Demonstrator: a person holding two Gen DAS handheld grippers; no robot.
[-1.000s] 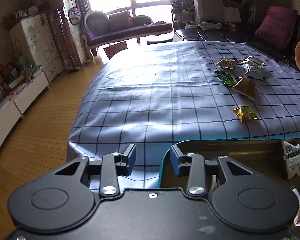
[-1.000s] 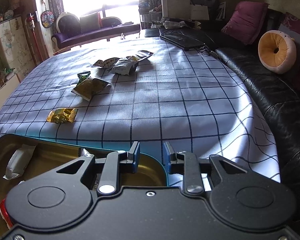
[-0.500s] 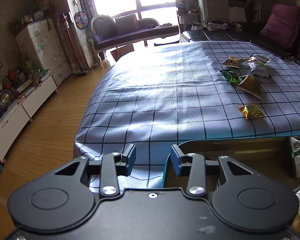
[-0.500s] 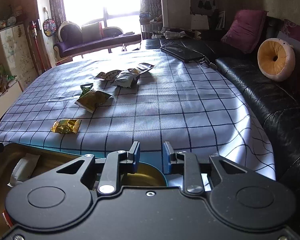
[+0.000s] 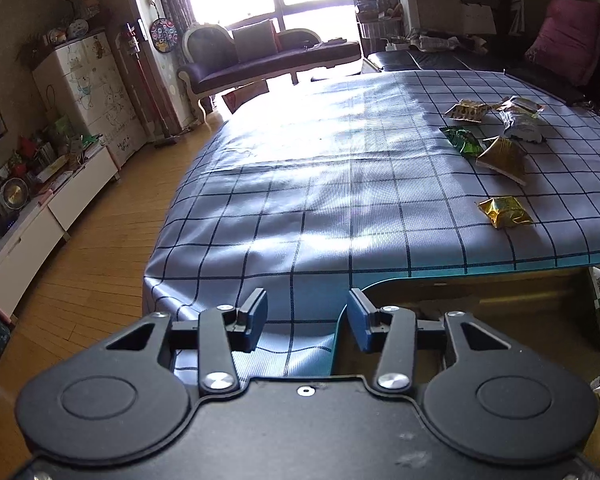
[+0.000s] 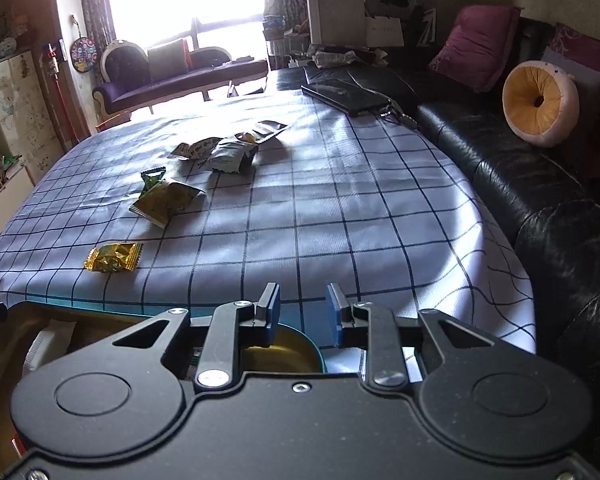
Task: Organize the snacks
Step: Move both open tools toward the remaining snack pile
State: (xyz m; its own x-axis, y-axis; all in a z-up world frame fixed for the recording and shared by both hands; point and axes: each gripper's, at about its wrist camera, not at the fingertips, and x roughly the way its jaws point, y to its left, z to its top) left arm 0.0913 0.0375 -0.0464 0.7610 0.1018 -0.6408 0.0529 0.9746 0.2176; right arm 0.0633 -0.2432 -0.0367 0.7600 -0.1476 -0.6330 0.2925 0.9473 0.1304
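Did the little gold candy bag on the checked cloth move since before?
No. The small gold snack packet lies in the same squares of the checked tablecloth, just in front of the bigger gold-green bag. Only the camera view shifted.

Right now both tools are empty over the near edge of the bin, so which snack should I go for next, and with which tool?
Probably reach the left tool, whose jaws are opening with nothing between them, forward to the small gold packet. It lies alone on the checked cloth, nearest the bin, apart from the other packets further back.
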